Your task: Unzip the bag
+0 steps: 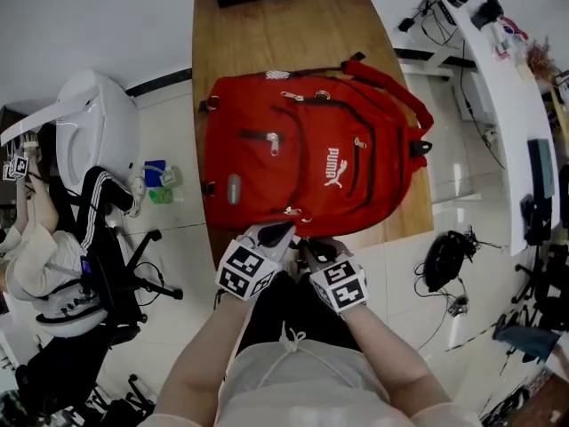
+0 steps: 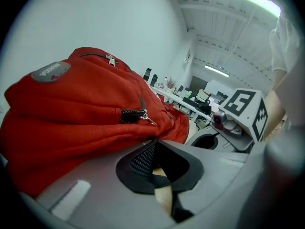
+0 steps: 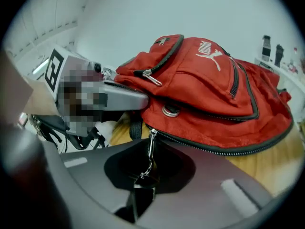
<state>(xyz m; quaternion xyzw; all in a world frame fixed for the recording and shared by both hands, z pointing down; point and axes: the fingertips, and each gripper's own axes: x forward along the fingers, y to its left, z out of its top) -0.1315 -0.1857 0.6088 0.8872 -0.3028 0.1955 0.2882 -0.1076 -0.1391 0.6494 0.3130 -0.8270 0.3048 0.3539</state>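
Fingers [image 3: 209, 190] first: found those of the right gripper [image 3: 147, 168] pinched on the metal zipper pull [image 3: 150, 147], pull taut from the slider at the bag's near edge down between the dark pads. Found those of the left gripper [image 2: 153, 142] drawn in at the tips against a fold of red fabric. Judged it a pinch on the bag [image 1: 311, 149], despite a sliver of table visible through the gap behind the tips.

Noted both grippers side by side at the bag's near edge in the head view, left tips just beside the right.

Judged the arrangement deliberate: left to anchor the cloth next to the slider, right to draw the pull along the main zipper [image 3: 219, 147] without dragging the whole bag.

Recorded the bag lying flat, logo face up, on the wooden table [image 1: 267, 43], straps towards the far right.

Recorded the main zipper closed along all of its visible run. Placed the slider directly ahead of the right fingertips and just beside the left ones.
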